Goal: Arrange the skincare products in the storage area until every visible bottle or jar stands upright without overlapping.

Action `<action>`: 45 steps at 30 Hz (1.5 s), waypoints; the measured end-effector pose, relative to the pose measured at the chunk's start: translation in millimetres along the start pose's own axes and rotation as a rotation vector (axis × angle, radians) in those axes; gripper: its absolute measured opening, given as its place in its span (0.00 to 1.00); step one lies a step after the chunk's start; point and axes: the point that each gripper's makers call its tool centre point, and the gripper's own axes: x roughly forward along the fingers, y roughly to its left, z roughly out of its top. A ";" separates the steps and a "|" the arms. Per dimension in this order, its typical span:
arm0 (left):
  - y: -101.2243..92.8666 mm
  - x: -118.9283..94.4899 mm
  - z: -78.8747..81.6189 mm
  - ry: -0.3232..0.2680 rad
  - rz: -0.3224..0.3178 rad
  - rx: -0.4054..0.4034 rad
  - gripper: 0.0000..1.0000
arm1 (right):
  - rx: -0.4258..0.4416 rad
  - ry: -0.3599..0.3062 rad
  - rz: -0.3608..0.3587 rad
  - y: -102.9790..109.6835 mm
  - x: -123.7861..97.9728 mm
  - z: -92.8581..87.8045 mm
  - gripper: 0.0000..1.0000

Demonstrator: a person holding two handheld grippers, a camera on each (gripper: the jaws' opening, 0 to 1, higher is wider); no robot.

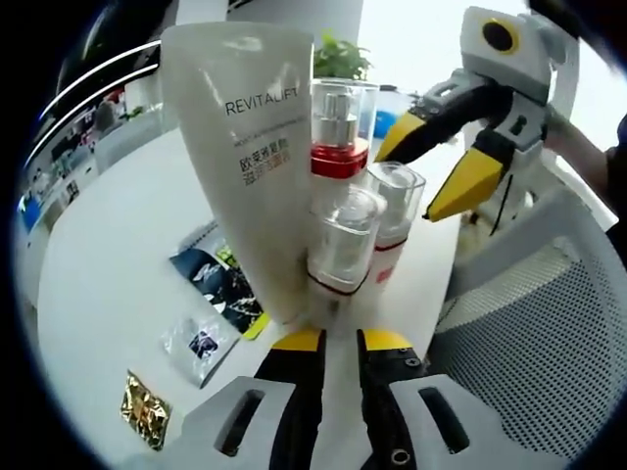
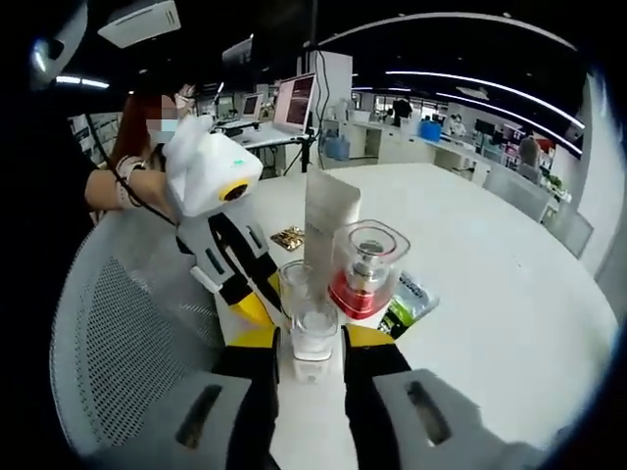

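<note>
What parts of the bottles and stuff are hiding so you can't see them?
- Left gripper view: the bottom of the white tube is hidden behind the left gripper.
- Left gripper view: the small print on the tube is too blurred to read.
- Right gripper view: the right gripper covers the base of the clear bottle, so whether it is gripped cannot be told.
- Right gripper view: the green packet is partly hidden behind the red-based bottle.

Tube (image 1: 250,147) and bottles (image 1: 343,235) crowd together (table (image 1: 108,264) beside open).
</note>
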 end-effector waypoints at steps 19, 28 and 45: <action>-0.9 2.7 -0.9 0.003 -0.003 0.002 0.10 | 0.209 0.105 0.001 0.5 20.5 -57.6 0.18; 0.5 3.7 0.7 -0.003 0.003 0.006 0.09 | 0.273 0.173 0.043 8.7 26.5 -71.1 0.16; 0.0 7.0 2.9 -0.017 0.001 0.021 0.08 | 0.301 0.206 0.028 4.6 36.2 -73.8 0.11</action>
